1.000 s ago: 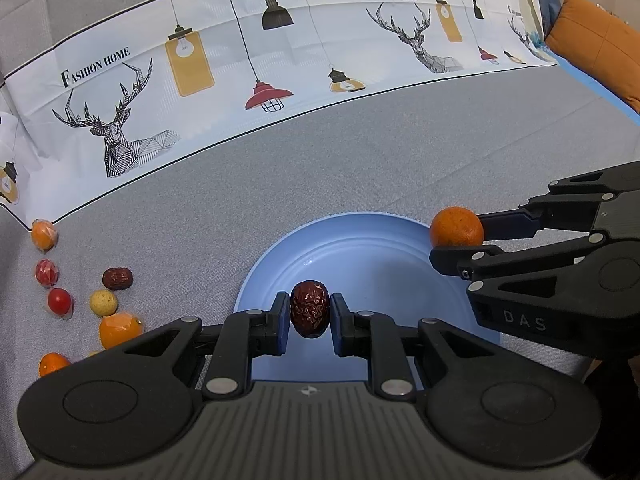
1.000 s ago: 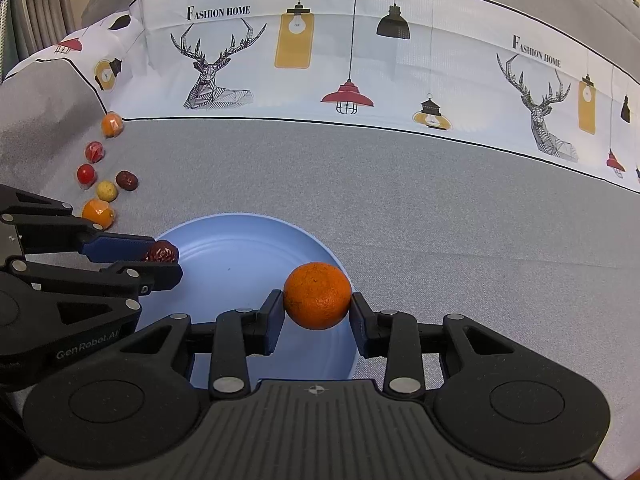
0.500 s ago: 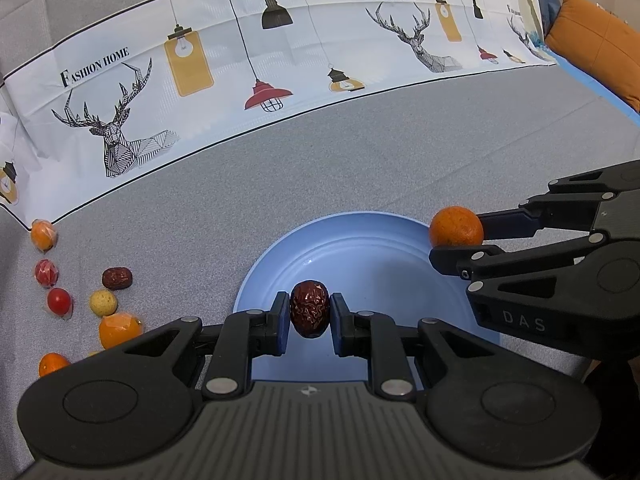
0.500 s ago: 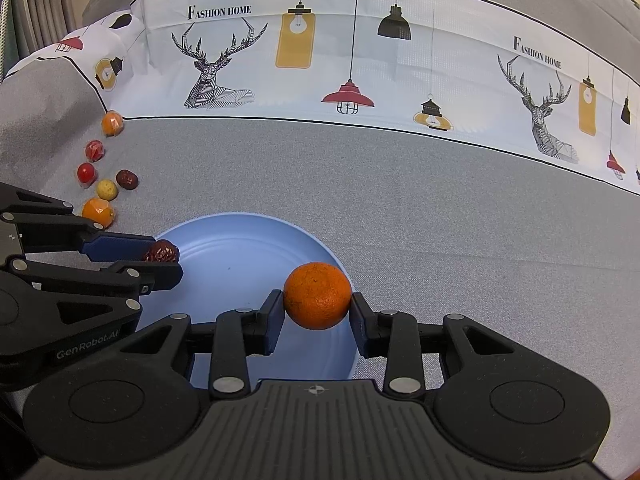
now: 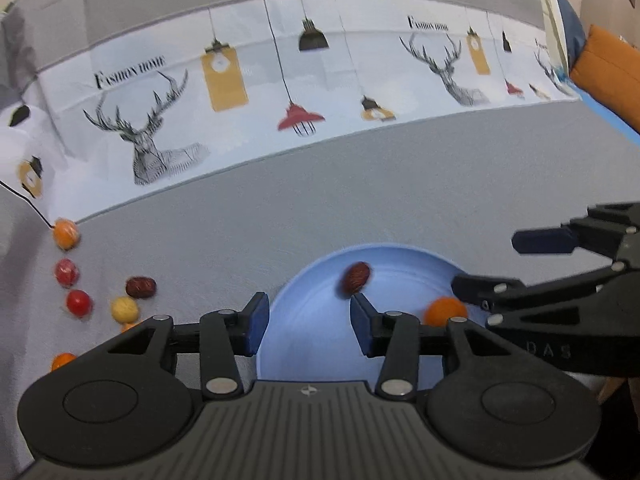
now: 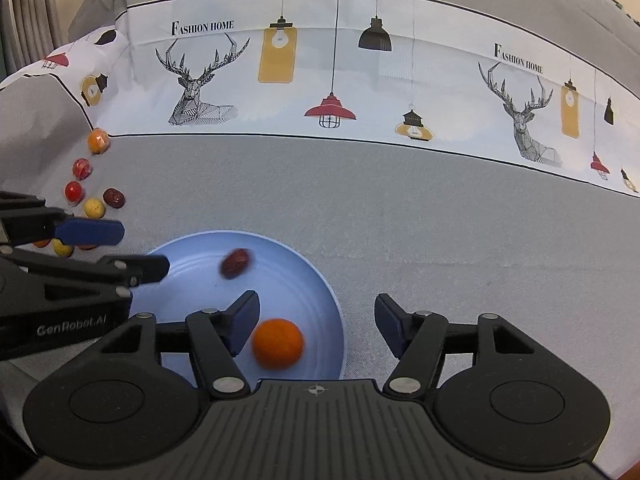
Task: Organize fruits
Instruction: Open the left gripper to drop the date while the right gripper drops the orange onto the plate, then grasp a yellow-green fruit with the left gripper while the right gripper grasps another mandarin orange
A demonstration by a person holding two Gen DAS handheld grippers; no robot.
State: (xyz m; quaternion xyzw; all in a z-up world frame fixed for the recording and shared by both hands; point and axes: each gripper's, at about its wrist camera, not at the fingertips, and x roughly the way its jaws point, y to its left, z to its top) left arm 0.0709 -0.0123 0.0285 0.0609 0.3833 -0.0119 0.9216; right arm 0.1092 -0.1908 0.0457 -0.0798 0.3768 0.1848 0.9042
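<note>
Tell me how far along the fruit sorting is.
Done: red date and orange lie in the blue plate. In hand: nothing; left claw and right claw are opening, empty. Left: the loose fruits on the grey cloth.

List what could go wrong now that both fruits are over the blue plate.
1. The red date looks blurred, likely moving; it may roll over the blue plate's shallow rim.
2. The orange sits beside the right hand-held gripper's left finger, whose jaws are opening; pulling back may nudge it.
3. The left hand-held gripper, jaws also opening, hangs low over the rim and could bump it.
</note>
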